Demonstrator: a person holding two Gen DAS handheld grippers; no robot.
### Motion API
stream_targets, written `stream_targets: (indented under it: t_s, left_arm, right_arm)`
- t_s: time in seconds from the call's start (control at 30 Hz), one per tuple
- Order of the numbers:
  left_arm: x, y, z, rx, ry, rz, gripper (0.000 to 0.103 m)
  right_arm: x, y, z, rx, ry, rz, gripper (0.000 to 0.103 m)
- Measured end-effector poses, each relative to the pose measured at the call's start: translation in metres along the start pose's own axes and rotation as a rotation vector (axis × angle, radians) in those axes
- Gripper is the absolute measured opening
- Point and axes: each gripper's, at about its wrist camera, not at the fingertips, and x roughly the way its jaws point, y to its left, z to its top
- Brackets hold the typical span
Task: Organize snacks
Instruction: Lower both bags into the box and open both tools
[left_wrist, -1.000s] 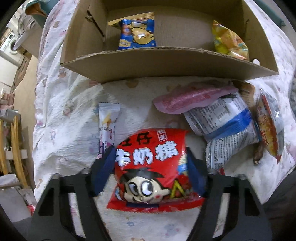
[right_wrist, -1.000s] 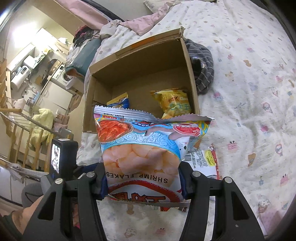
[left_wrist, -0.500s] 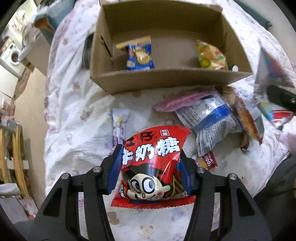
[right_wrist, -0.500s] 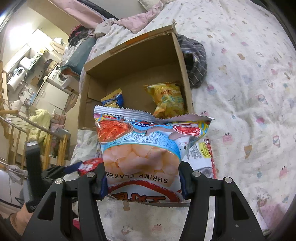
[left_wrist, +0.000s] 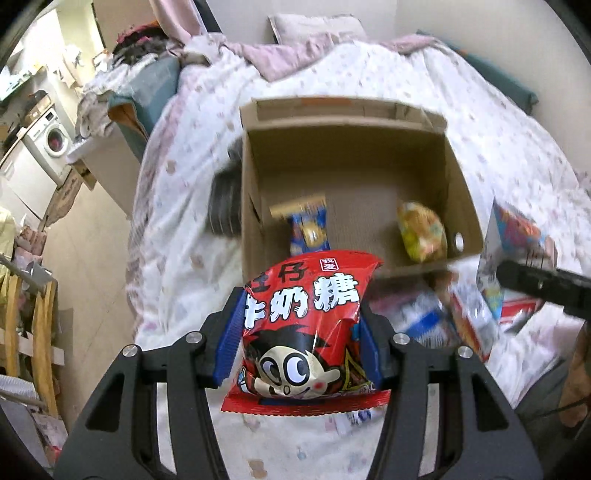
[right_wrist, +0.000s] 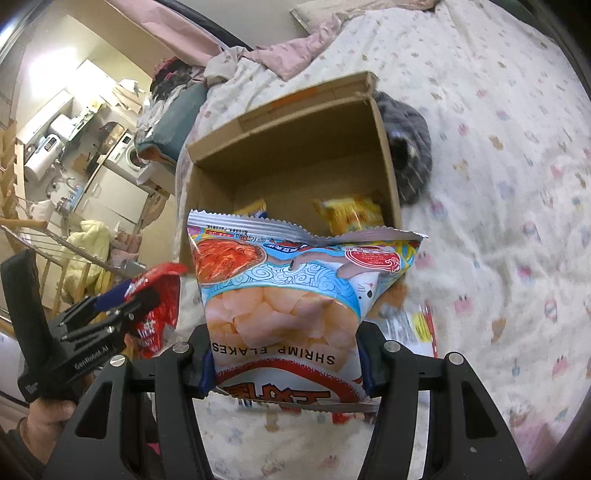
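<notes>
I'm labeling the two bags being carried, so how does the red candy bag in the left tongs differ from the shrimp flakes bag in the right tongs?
The red candy bag is mostly red with a cartoon face and reads upright in its own view; the shrimp flakes bag is pale blue and white with its lettering upside down. The shrimp flakes bag also looks wider, spreading well past its tongs. Both are clamped at the lower end, in the left tongs and right tongs, short of the cardboard box.

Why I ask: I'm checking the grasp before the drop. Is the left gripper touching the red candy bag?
Touching. The left wrist view shows the left gripper with both blue finger pads pressed against the sides of the red candy bag, which is held up off the bedspread.
</notes>
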Motion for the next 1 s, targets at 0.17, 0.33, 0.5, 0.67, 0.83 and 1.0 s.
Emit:
stream_targets:
  t_s: [0.17,0.33,0.5,0.67,0.83,1.0]
  left_arm:
    - [0.006,0.008,0.034,-0.036,-0.022,-0.013,0.051]
    - [0.02,0.006,0.057,-0.029,-0.068,0.004,0.051]
    - [0.044,0.009,0.06,-0.059,-0.06,-0.011,0.051]
    - [0.065,0.008,0.06,-0.039,-0.047,0.036,0.051]
    - [0.067,-0.001,0.059,0.035,-0.083,0.07,0.051]
    - [0.067,-0.008,0.056,0.041,-0.082,0.066,0.051]
  right_arm:
    - [0.012,0.011,0.033,-0.022,-0.011,-0.006,0.059]
    - [0.035,0.018,0.064,-0.006,-0.016,0.018,0.059]
    - [0.063,0.026,0.073,-0.025,-0.008,0.033,0.059]
    - [0.093,0.018,0.066,-0.029,0.04,0.001,0.059]
    - [0.112,0.016,0.063,-0.059,0.081,-0.049,0.059]
    - [0.112,0.014,0.07,-0.06,0.067,-0.059,0.06]
